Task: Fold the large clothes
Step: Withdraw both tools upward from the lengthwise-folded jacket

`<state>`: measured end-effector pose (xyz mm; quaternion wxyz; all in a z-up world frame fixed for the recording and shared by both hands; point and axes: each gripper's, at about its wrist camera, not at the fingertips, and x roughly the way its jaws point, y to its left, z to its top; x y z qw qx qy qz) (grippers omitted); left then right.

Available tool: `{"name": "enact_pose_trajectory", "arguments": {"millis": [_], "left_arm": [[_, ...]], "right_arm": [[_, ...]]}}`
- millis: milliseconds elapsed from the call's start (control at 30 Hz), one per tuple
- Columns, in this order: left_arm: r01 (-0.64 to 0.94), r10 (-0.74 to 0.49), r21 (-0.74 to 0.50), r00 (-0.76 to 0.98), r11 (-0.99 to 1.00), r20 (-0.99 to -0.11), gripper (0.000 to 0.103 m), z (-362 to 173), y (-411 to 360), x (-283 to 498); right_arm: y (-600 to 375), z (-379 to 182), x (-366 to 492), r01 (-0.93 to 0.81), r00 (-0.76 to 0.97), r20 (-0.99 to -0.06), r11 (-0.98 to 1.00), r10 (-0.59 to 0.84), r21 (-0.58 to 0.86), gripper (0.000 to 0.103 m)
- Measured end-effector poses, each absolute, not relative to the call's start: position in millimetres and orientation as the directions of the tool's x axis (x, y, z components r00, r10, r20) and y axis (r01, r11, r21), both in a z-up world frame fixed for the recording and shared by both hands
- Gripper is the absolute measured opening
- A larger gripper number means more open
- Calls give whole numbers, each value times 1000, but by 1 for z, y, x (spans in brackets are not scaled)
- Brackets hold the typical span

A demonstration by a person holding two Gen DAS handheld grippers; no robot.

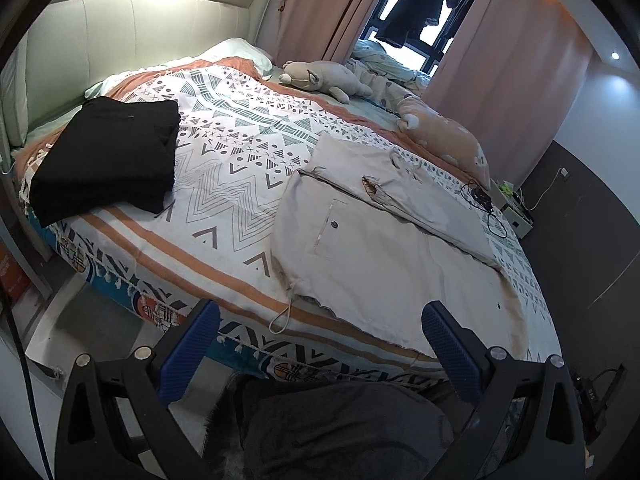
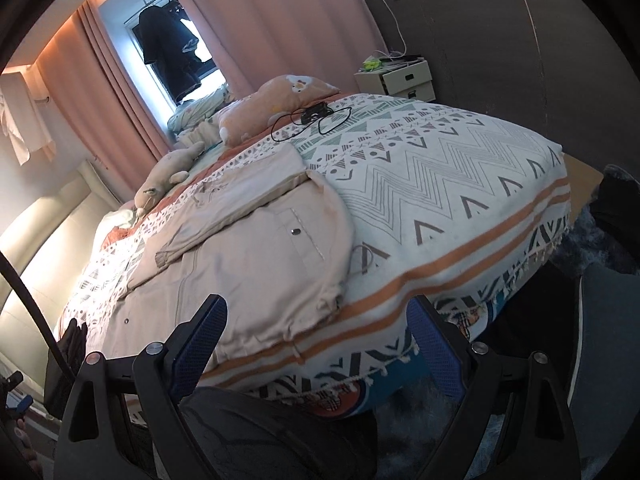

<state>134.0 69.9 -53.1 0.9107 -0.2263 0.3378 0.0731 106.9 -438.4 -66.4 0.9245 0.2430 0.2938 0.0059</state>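
Nearest, the left gripper (image 1: 320, 344) and the right gripper (image 2: 318, 340) hang off the foot of the bed (image 1: 224, 264), each with its blue fingers (image 1: 188, 348) spread wide and holding nothing. Just beyond them a beige jacket (image 1: 372, 248) lies partly folded on the patterned blanket (image 1: 232, 152). Farther back sit a folded black garment (image 1: 108, 156), a plush toy (image 1: 320, 78) and a bedside drawer unit (image 2: 404, 80) with one drawer pulled out, its contents not visible.
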Motion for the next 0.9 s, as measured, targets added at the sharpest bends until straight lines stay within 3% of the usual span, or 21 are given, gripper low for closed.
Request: {"name": "enact_pose_trajectory", "arguments": {"millis": [600,900], "left_arm": [[-240,-152,-575,821,782,-550,103,-109,129,97],[-253,-188,-583,785,772,-590,103,-139,125,151]], "right_arm": [[-430,-63,95,115,793,-580,888,188,445,91],[-439,-101,138,187,747,-629,840,215,509,91]]}}
